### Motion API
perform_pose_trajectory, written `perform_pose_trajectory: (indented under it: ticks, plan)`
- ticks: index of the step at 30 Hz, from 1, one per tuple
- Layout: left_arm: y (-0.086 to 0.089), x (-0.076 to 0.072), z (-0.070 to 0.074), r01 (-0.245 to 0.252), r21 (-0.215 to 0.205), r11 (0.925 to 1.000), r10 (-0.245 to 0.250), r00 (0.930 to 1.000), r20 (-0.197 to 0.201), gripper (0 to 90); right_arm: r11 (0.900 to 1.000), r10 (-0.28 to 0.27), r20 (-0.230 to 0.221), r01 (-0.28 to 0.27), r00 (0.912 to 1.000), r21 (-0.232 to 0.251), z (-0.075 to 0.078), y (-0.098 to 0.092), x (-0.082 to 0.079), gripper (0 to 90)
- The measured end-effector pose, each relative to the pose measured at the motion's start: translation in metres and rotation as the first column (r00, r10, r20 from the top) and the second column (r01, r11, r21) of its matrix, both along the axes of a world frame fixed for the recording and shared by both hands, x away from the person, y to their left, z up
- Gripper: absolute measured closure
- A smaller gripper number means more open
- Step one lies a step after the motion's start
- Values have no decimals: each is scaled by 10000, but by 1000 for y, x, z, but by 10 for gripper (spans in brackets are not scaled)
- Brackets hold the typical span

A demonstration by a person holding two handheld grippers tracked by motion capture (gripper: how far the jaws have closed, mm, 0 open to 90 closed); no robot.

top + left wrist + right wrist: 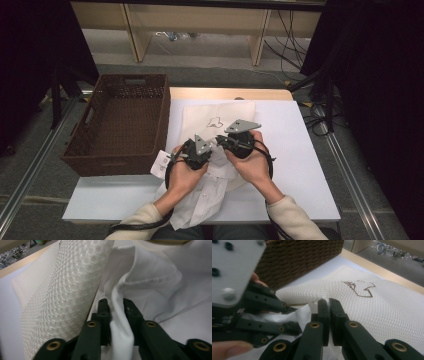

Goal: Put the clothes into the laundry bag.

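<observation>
Close together at the middle of a white table (300, 165), a person's two hands each hold a black pair of tongs over a heap of cloth. The left tongs (212, 150) point toward the right tongs (219, 139), and their tips almost meet.

Seen from the left gripper view, the left tongs (115, 305) stand slightly apart with a raised fold of a white garment (120, 335) between them. The fold fills the gap and both jaws press against it, so they are pinching the garment. More of the garment spreads in soft creases ahead and to the right of these jaws. To their left, a cream mesh bag (57, 302) rises like a wall, its lower edge lying just beside the left jaw.

Seen from the right gripper view, the right tongs (329, 304) are pressed together on the near edge of the mesh bag (372, 312), which lifts into a small peak at their tips. Beyond the tips, a dark line drawing (359, 288) is printed on the bag. The left tongs (289, 317) and a fingertip sit just to their left, over the white garment (304, 315).

A brown woven basket (122, 125) stands on the table's left end, near the left tongs. A white tag (160, 164) from the garment lies beside the left hand (182, 175).
</observation>
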State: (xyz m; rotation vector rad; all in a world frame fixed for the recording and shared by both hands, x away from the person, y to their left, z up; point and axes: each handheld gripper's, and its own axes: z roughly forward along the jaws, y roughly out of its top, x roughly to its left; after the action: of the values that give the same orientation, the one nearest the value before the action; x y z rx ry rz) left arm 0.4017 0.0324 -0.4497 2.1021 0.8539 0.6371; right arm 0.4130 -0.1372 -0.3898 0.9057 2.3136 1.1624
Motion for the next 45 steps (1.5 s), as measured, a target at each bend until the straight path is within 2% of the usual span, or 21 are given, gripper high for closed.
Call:
perform_pose_trajectory:
  ticks: [1,6,8,10,12,13,14,17,18,19,20,22,24,27,29,32,35,38,41,44,45]
  plan:
    - [1,-1,1,149,132,9998,-149,9999,-13,704,10000,-9,75,10,10000,-36,-1,-1,1,893]
    - [3,-16,9,528,12,9986,-527,9978,-392,339,10000,-23,87,23,10000,5,0,-2,2,893]
    - [8,-25,16,677,77,9977,-676,9975,-215,252,10000,-65,-61,65,10000,42,0,-1,1,893]
    - [12,-33,22,726,-227,9971,-731,9971,-198,205,10000,-18,-16,18,10000,27,0,-2,2,892]
    - [18,-41,28,895,-488,9948,-898,9960,-39,202,9996,-170,-213,175,9996,209,-1,-1,1,893]
    - [21,-47,30,879,-456,9951,-889,9958,-196,201,10000,21,48,-21,10000,5,0,-3,3,892]
    - [22,-51,31,838,-649,9944,-847,9963,-116,201,10000,18,18,-18,10000,7,0,-3,3,893]
    - [30,-63,31,1080,-343,9936,-1091,9936,-307,202,9998,-188,-107,189,9998,98,1,-3,1,892]
    - [30,-66,29,1054,-526,9930,-1078,9932,-440,206,9998,-180,-34,180,9998,74,1,-3,2,893]
    - [33,-69,29,1087,-290,9937,-1101,9926,-521,207,9998,-191,-46,191,9998,64,1,-3,1,893]
    - [34,-71,29,1372,-142,9904,-1376,9898,-362,209,9999,-153,-11,153,9999,41,1,-3,1,892]
    - [35,-75,27,1284,68,9917,-1282,9915,-219,210,9999,-158,46,158,9999,32,1,-3,2,892]
    - [37,-74,26,1158,407,9924,-1150,9931,-229,213,9998,-185,-139,187,9997,94,0,-3,2,892]
    - [39,-69,22,648,621,9960,-649,9979,6,217,9999,-155,46,155,9999,-3,1,-3,2,893]
    - [40,-64,19,572,821,9950,-559,9983,-183,225,9999,-165,-15,165,9999,22,1,-3,2,892]
    - [41,-56,9,503,1107,9926,-445,9976,-538,276,9996,-249,-293,252,9993,104,1,-2,0,892]
    - [40,-52,3,414,1219,9917,-330,9970,-701,389,10000,-3,10,3,10000,-91,0,-3,3,892]
    - [39,-48,-2,246,1277,9915,-160,9975,-686,473,10000,16,-52,-16,10000,-70,-1,-2,3,892]
    - [36,-51,2,113,1405,9900,-67,9994,-331,452,9999,54,-40,-55,10000,-119,-1,-3,2,892]
    - [36,-50,8,54,858,9963,-19,9992,-410,354,9999,-118,-26,118,9999,17,0,-4,3,892]
    - [37,-49,9,37,947,9955,-6,9995,-322,341,9998,-165,-164,166,9997,71,0,-3,2,892]
